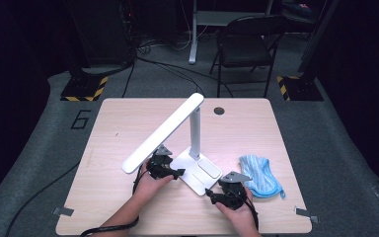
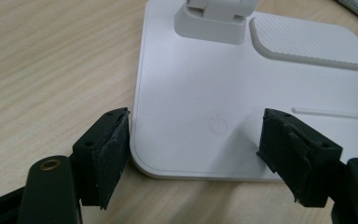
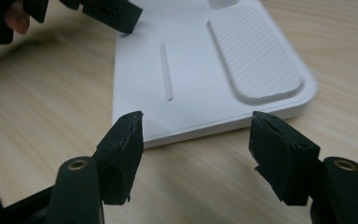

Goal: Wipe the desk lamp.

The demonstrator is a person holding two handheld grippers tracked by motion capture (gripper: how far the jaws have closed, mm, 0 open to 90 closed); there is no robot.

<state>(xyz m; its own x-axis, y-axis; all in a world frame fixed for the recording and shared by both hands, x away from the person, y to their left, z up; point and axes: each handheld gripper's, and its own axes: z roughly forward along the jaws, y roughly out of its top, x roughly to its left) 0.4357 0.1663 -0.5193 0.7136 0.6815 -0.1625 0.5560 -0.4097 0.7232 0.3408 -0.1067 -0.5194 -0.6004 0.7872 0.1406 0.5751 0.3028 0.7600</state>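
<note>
Closing in on lamp base (image 1: 197, 173) at mid-table: left gripper (image 2: 193, 140) spread wide across a corner, right gripper (image 3: 196, 140) parted just short of another; nothing grasped yet, gripping and any shifting probably left.

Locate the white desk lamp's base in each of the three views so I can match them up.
High view: lamp base lies at table centre, between the left gripper and right gripper.
Left gripper view: it spans the upper middle, one corner between the open jaws.
Right gripper view: it runs across the top, its near edge beyond the open jaws.
Shared landmark: the ribbed pad on the base.
</note>
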